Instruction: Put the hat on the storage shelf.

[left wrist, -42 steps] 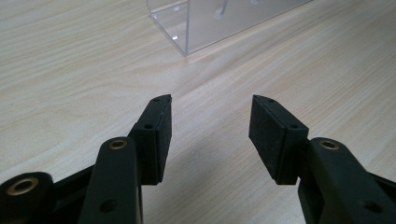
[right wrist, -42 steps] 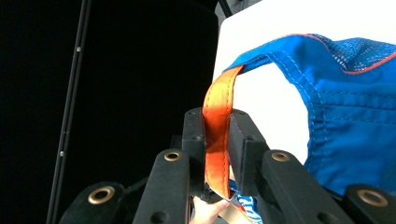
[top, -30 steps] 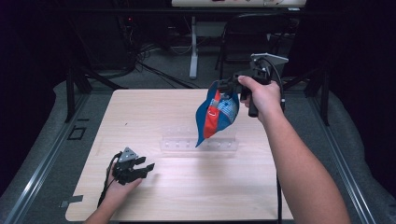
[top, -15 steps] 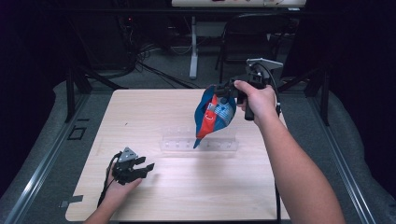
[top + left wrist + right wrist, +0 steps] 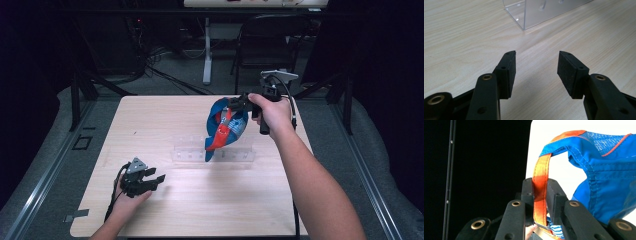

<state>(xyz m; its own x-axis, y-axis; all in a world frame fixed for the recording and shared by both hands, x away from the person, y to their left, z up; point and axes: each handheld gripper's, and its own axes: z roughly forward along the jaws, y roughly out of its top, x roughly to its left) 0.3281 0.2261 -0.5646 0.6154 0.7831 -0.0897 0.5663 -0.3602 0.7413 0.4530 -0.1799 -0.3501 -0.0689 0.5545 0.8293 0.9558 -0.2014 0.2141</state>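
A blue fabric bag (image 5: 224,129) with orange straps hangs in the air over the table's far right part. My right gripper (image 5: 237,104) is shut on one orange strap (image 5: 539,187), which runs up between the two jaws to the blue cloth (image 5: 609,175). The bag's lower tip dangles over a clear plastic rack (image 5: 212,152) in the table's middle. My left gripper (image 5: 156,181) rests low on the table near the front left, open, with nothing between its pads (image 5: 511,65). A corner of the clear rack (image 5: 529,12) lies ahead of it.
The wooden table (image 5: 150,120) stands on a grey floor with dark frame rails on both sides. A chair (image 5: 265,35) and cables (image 5: 165,70) are behind the table's far edge.
My right gripper has carried the bag a little left and down over the rack. The left gripper has stayed still.
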